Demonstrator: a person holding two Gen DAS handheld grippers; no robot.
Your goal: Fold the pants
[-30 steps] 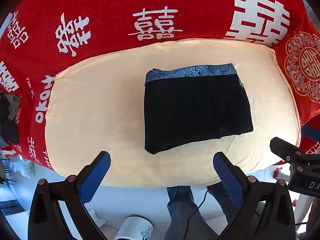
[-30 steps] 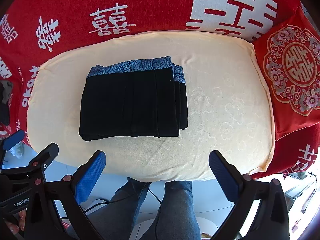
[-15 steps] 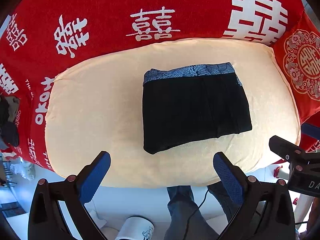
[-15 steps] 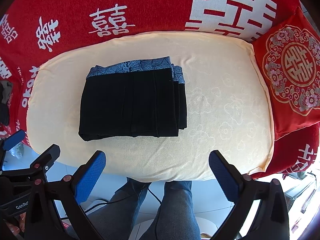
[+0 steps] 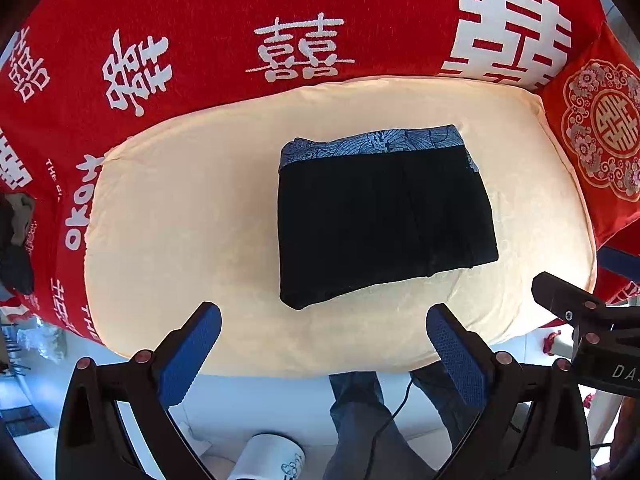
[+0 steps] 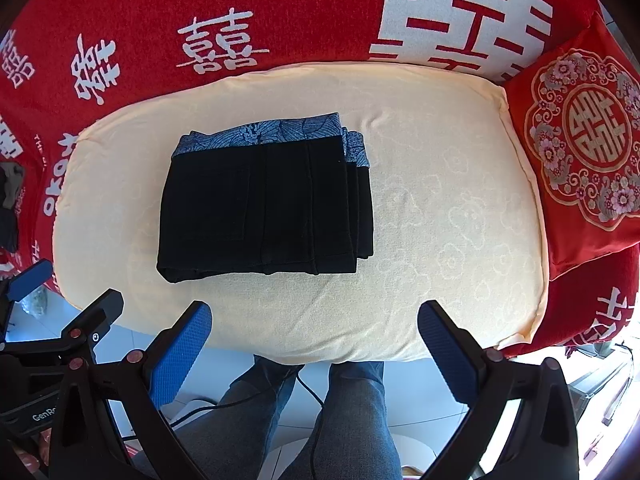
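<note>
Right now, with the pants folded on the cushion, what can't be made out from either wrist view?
- Underside of the folded pants: hidden in both views, pressed against the cream cushion.
- Dark items on the red cover: left view, cut off by the lens edge, unidentifiable.
- White cup: left view, cut off at the bottom edge.
- Left tool and right tool: both open, but the hands holding them are out of frame.

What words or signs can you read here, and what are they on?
"THE", with the rest cut off: red blanket.
"囍", large white double-happiness signs: same blanket.
"囍", gold in a flowered ring: red cushion.
"GenRo", cut off: body of the left claw, seen from the right wrist.
"DA", cut off: body of the right claw, seen from the left wrist.
Small sideways print at the blanket's left edge: too warped to read.
</note>
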